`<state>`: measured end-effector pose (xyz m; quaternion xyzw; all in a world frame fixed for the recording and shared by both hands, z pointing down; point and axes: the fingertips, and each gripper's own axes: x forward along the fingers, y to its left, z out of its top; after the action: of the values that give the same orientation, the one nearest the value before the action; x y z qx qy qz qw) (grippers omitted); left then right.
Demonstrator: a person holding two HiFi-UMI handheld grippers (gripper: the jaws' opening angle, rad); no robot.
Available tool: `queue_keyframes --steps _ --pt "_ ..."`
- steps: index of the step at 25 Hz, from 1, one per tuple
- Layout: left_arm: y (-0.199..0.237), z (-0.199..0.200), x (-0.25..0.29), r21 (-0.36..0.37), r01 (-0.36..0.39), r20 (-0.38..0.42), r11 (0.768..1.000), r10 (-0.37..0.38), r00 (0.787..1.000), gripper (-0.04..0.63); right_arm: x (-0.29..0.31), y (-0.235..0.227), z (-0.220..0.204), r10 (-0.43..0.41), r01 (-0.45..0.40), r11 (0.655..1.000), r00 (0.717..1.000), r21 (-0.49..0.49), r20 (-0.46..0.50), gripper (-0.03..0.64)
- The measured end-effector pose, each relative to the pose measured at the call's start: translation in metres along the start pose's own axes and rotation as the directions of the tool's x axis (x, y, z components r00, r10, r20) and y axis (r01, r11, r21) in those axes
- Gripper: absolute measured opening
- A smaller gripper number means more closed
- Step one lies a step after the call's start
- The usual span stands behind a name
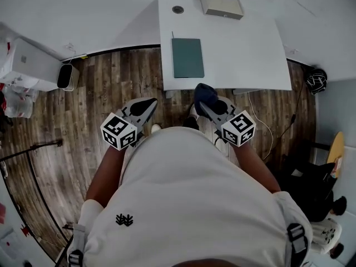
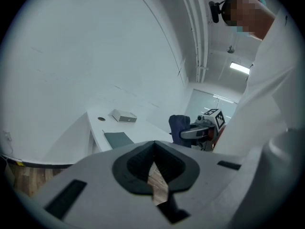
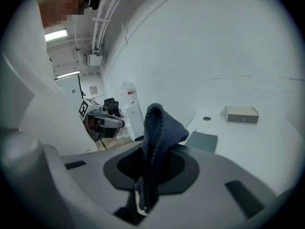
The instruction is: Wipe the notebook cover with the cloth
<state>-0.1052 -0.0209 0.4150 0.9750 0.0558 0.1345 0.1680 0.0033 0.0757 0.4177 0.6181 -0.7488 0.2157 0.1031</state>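
hanging over the wooden floor [image 1: 83,121] short of the table, the left gripper [image 1: 149,107] holds its jaws drawn together on nothing. its own view shows a thin wedge of floor between the pads, which the head view cannot show. ahead, near the front left edge of the white table [image 1: 245,49], the dark green notebook [image 1: 187,58] lies flat, apart from both grippers. to the right, the right gripper [image 1: 202,105] pinches the dark blue cloth [image 1: 204,93], bunched upright at the table's front edge just short of the notebook. in the head view the cloth hides those jaw tips. the right gripper view shows them clamped on it, with a pale tag at its lower end.
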Motion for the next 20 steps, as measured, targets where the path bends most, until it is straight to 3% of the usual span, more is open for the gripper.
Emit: queue_keyframes --steps 20 --pt "0.013 0.006 -0.028 0.021 -0.002 0.021 1.000 0.002 1.000 0.006 0.019 0.021 0.022 0.031 -0.030 0.999 0.999 -0.045 0.011 0.057"
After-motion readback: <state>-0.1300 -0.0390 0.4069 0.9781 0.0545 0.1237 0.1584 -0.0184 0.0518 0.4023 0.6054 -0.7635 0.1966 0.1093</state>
